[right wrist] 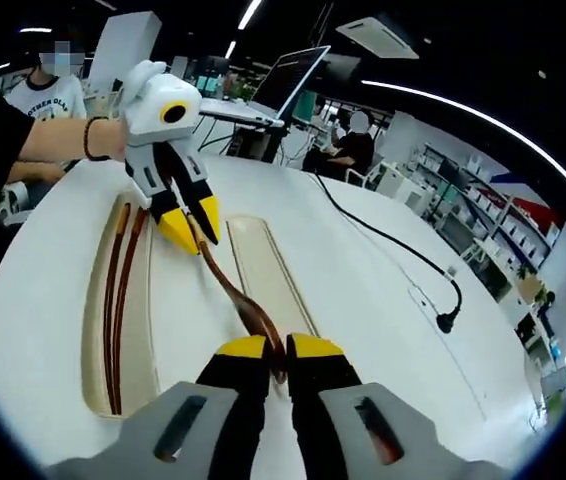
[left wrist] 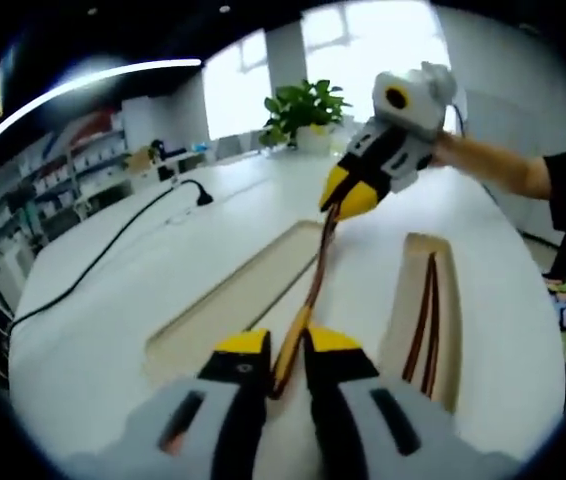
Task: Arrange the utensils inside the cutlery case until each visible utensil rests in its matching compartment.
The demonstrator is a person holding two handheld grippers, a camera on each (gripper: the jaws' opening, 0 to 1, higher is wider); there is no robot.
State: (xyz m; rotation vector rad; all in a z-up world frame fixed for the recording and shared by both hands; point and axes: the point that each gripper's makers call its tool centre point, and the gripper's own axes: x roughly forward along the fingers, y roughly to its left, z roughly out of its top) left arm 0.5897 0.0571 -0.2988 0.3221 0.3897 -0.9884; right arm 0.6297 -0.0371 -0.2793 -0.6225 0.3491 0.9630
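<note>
Both grippers are clamping one brown spoon: the left gripper is holding the handle end, the right gripper the bowl. The spoon is hanging between the jaws, above the surface between two tray slots. In my judgement, one gripper should be releasing first, then lowering it level into the empty slot beside the chopsticks.

The spoon hides its bowl between the right gripper tips, and its handle end vanishes inside the left gripper. In the left gripper view, the long slot runs behind the gripper. The two sticks are too thin to identify.
</note>
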